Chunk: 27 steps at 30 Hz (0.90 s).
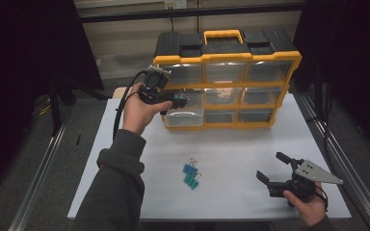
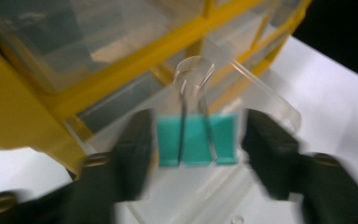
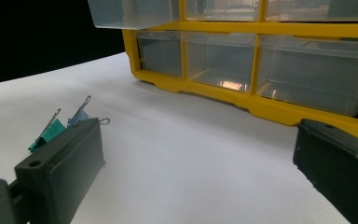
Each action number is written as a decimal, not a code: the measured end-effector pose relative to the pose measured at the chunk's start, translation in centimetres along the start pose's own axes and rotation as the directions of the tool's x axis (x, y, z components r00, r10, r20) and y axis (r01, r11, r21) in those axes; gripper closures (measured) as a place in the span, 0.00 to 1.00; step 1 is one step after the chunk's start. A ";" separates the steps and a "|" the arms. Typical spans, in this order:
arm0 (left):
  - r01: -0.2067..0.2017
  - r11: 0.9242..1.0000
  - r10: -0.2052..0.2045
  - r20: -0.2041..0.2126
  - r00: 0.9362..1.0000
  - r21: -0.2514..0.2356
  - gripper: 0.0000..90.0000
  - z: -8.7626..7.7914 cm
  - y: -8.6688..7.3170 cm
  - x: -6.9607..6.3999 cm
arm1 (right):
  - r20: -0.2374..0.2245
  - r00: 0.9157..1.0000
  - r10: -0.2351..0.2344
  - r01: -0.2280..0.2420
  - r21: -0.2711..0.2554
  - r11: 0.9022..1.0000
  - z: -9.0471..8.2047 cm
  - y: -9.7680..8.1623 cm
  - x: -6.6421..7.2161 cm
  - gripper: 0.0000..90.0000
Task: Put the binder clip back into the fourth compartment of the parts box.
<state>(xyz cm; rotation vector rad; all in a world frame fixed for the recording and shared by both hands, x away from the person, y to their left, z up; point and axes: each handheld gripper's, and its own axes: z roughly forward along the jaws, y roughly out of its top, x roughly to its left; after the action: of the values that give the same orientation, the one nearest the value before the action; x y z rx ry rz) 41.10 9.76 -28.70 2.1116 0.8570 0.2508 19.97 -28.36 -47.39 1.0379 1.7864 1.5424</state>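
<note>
**Q:** Between the left gripper's (image 2: 196, 140) jaws, what is there?

**A:** One teal clip (image 2: 197, 139), upright, its wire handles pointing away from the camera. Gaps show on both sides of it, so the pads do not press on it; the jaws stand apart. The left gripper view is blurred, and what bears the clip cannot be told.

**Q:** Where is that over the table?

**A:** From the high view, the left gripper (image 1: 180, 100) is held up at the organiser's (image 1: 226, 58) left edge, over the drawer (image 1: 185, 117) that is pulled out of the left column. Its clear front lip sits just beyond the clip.

**Q:** And the other clips?

**A:** Teal and blue, in a small pile (image 1: 191, 174) near the table's (image 1: 250, 202) front middle, well apart from the organiser.

**Q:** The right gripper?

**A:** Low at the front right corner, near the table edge, the right gripper (image 1: 271, 167) has its jaws wide apart with nothing between them, facing the organiser.

**Q:** How much room is there?

**A:** Bare white table lies between the pile, the organiser and the right gripper. The organiser stands at the far edge, taking up most of its width.
</note>
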 end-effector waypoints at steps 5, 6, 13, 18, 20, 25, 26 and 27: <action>-0.014 1.000 0.014 -0.012 1.000 -0.008 0.21 -0.9 -0.3 0.1 | 0.006 1.000 0.000 0.000 -0.002 1.000 -0.1 0.0 -0.1 0.01; -0.002 1.000 0.002 -0.013 1.000 -0.016 0.19 -1.0 -0.4 0.0 | 0.006 1.000 0.000 0.000 -0.002 1.000 -0.1 0.0 -0.1 0.01; -0.023 0.999 0.023 0.000 1.000 -0.028 0.11 -2.5 -1.6 -0.4 | 0.004 1.000 0.001 -0.001 -0.001 1.000 0.0 0.0 0.1 0.01; -0.031 0.999 0.031 0.006 0.999 -0.026 0.10 -3.1 -2.1 -0.9 | 0.007 1.000 0.001 -0.002 0.002 1.000 0.0 0.0 0.1 0.01; -0.024 0.999 0.024 -0.007 1.000 -0.036 0.10 -3.5 -2.6 -1.0 | 0.005 1.000 0.001 -0.001 0.002 1.000 0.0 0.0 0.0 0.01; -0.022 0.999 0.022 -0.008 1.000 -0.050 0.07 -3.4 -3.8 -1.3 | 0.006 1.000 0.002 -0.002 0.002 1.000 0.0 0.0 0.0 0.01; -0.039 0.999 0.039 -0.010 0.999 -0.036 0.07 -3.5 -4.0 -1.3 | 0.007 1.000 -0.001 0.001 0.001 1.000 0.0 0.0 0.0 0.01; -0.039 0.999 0.039 -0.010 0.999 -0.036 0.07 -3.5 -4.0 -1.3 | 0.006 1.000 -0.001 0.001 0.003 1.000 -0.1 0.0 0.0 0.01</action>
<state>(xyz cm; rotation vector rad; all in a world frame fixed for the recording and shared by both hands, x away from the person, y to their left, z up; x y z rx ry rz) 36.60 12.77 -29.38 2.0965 0.8114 0.2952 19.92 -28.38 -47.36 1.0420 1.7851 1.5349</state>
